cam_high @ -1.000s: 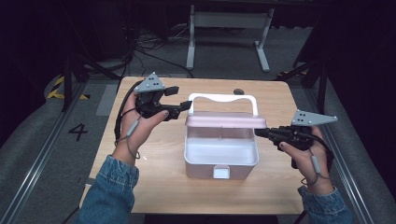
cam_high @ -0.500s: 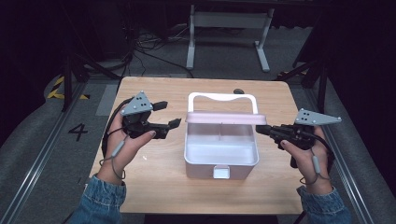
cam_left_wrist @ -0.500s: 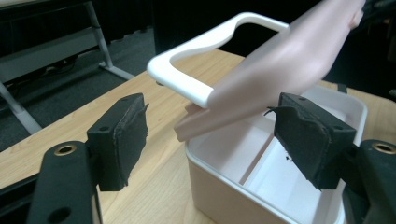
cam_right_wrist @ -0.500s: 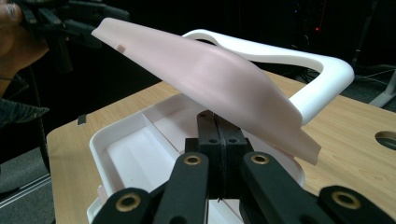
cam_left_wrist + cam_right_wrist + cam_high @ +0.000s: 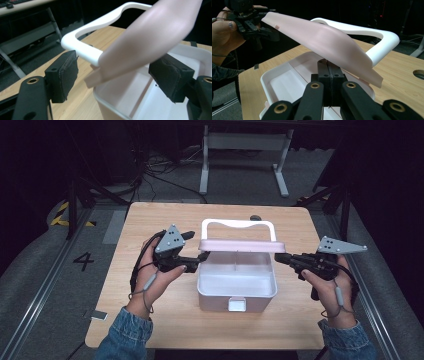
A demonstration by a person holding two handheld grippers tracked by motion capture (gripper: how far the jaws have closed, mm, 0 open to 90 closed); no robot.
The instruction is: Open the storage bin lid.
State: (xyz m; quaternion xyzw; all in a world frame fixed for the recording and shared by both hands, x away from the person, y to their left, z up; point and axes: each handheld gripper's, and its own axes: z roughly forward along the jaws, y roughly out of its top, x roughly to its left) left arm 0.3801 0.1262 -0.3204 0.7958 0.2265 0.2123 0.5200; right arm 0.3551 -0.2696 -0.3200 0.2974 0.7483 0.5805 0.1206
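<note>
High view: left gripper (image 5: 200, 255), jaws just widened, straddles the pink lid (image 5: 240, 245) of the white box (image 5: 235, 287) mid-bench without clamping; right gripper (image 5: 278, 258) is closed; next, grip the lid.

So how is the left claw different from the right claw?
The left claw is open, its pads standing wide on either side of the pink lid, and its jaws have just been opening. The right claw is shut, its jaws pressed flat together at the other end of the lid. The left claw sits by the box's left side, the right claw by its right side. Both are black and hand-held.
</note>
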